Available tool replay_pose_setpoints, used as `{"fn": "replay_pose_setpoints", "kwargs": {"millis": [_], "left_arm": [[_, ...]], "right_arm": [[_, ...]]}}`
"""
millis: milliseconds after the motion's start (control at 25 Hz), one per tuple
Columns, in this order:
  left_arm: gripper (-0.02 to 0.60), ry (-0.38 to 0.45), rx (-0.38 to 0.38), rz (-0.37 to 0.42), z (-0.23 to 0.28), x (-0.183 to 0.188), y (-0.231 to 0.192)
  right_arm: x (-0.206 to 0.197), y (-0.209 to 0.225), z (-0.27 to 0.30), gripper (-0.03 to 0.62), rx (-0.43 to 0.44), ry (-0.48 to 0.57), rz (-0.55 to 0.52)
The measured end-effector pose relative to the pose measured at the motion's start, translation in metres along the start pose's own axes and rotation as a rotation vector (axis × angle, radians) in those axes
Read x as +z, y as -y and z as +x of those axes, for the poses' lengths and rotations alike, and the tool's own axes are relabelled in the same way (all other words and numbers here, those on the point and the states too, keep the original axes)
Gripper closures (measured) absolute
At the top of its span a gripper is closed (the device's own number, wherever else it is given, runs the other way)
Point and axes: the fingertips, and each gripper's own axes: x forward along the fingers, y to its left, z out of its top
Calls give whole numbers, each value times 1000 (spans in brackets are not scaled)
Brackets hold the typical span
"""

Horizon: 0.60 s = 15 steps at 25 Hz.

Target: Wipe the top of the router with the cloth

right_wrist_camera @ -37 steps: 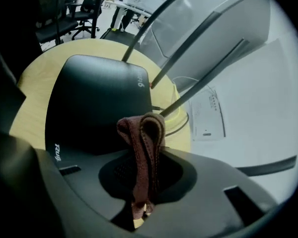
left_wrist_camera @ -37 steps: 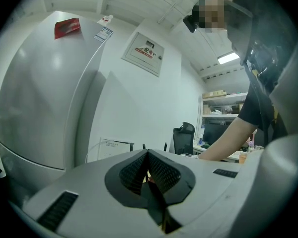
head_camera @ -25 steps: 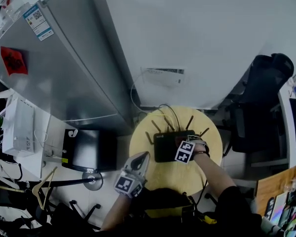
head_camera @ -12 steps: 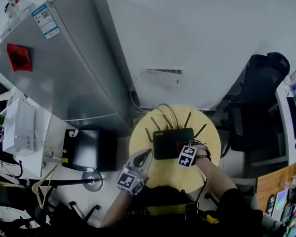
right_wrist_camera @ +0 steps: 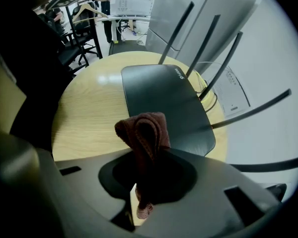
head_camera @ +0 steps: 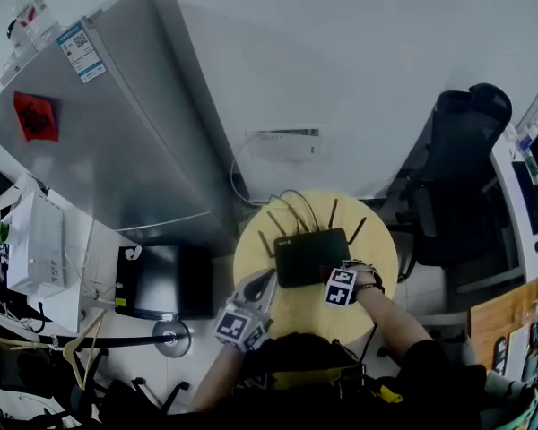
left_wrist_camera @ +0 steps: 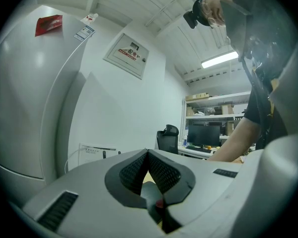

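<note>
The right tongs (right_wrist_camera: 144,165) are closed on a brown-red cloth (right_wrist_camera: 141,133). The cloth is bunched and sticks up out of the pinch in a folded loop. It hangs over the near end of the black router (right_wrist_camera: 164,103), but whether it touches the lid cannot be told. From the head view, these tongs (head_camera: 339,285) sit at the router's (head_camera: 309,256) near right corner.

The left tongs (left_wrist_camera: 148,155) are pressed together with nothing between them, and they are tipped upward toward the room. In the head view they (head_camera: 251,305) sit at the near left edge of the tabletop (head_camera: 296,316), apart from the router.

The router lies flat on the far half of the round, pale wood tabletop. Its thin antennas (right_wrist_camera: 216,58) rise along the back edge, and cables trail off behind it.

A tall grey refrigerator (head_camera: 117,133) stands to the left and carries a red sticker (head_camera: 36,116). A white wall (head_camera: 341,79) runs behind the tabletop, with a white box (head_camera: 282,143) mounted low on it. A black office chair (head_camera: 457,150) is on the right. A dark boxy unit (head_camera: 161,280) sits on the floor to the left.

The left gripper view shows a framed notice (left_wrist_camera: 128,56) on the wall. It also shows shelving and a dark monitor (left_wrist_camera: 204,134) across the room.
</note>
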Motion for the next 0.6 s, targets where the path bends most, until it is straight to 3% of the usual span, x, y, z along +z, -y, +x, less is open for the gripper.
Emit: {"fn": "replay_pose_setpoints", "kwargs": {"millis": [280, 480, 600], "left_arm": [[584, -6, -29, 23, 4, 2, 6], [584, -1, -49, 28, 10, 4, 8], [584, -6, -86, 42, 15, 2, 16]], "right_arm": [[-2, -10, -4, 534, 16, 7, -2], [0, -32, -11, 534, 207, 100, 60], [-6, -32, -32, 535, 229, 161, 79]]}}
